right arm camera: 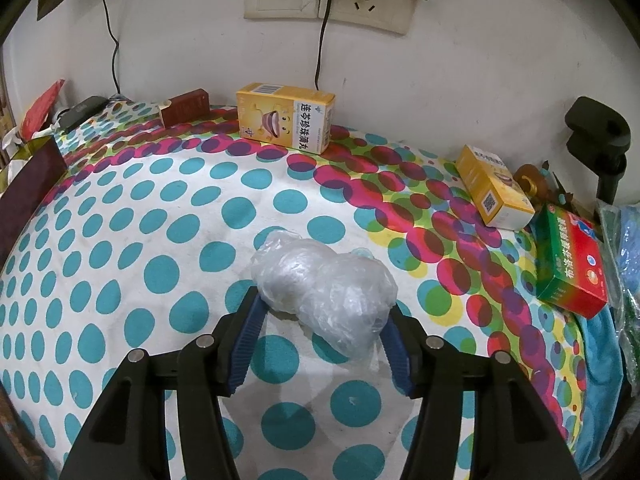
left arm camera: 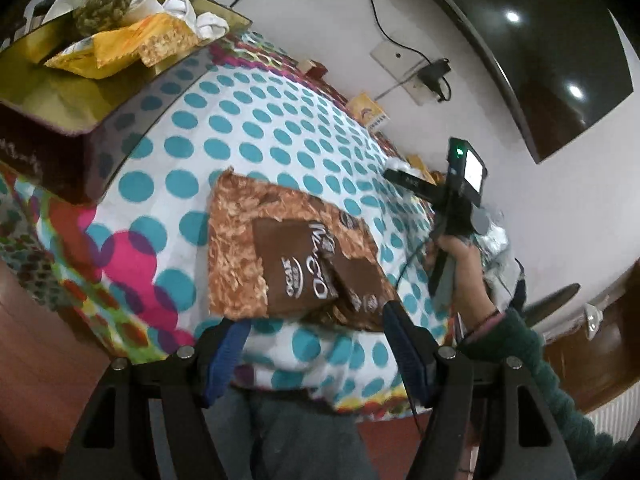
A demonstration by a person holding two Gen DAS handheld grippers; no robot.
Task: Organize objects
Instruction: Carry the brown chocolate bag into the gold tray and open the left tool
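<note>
Between the right claw's (right arm camera: 322, 320) blue pads (right arm camera: 248, 338) a crumpled plastic bag (right arm camera: 324, 292) is sitting on the dotted cloth (right arm camera: 120, 240); the jaws are standing apart, bracketing its near end, and whether they are touching it I cannot tell. They seem to be straddling its narrow width because that is the easiest grip on such soft stuff.

At twelve o'clock from the bag a yellow box (right arm camera: 286, 118) is standing against the wall, with a small brown box (right arm camera: 186, 110) at eleven. At two o'clock a second yellow box (right arm camera: 494, 188) is lying flat, and a red-green box (right arm camera: 570, 260) is lying at three, all well apart from the bag.

Over the near table edge, the left claw (left arm camera: 316, 316) is hovering with its jaws wide apart, gripping nothing. A brown packet (left arm camera: 288, 252) is lying just ahead at twelve o'clock, probably next in line. At ten o'clock an open tin (left arm camera: 60, 92) is already holding yellow packets (left arm camera: 120, 44), so it looks to be the collecting place.
</note>
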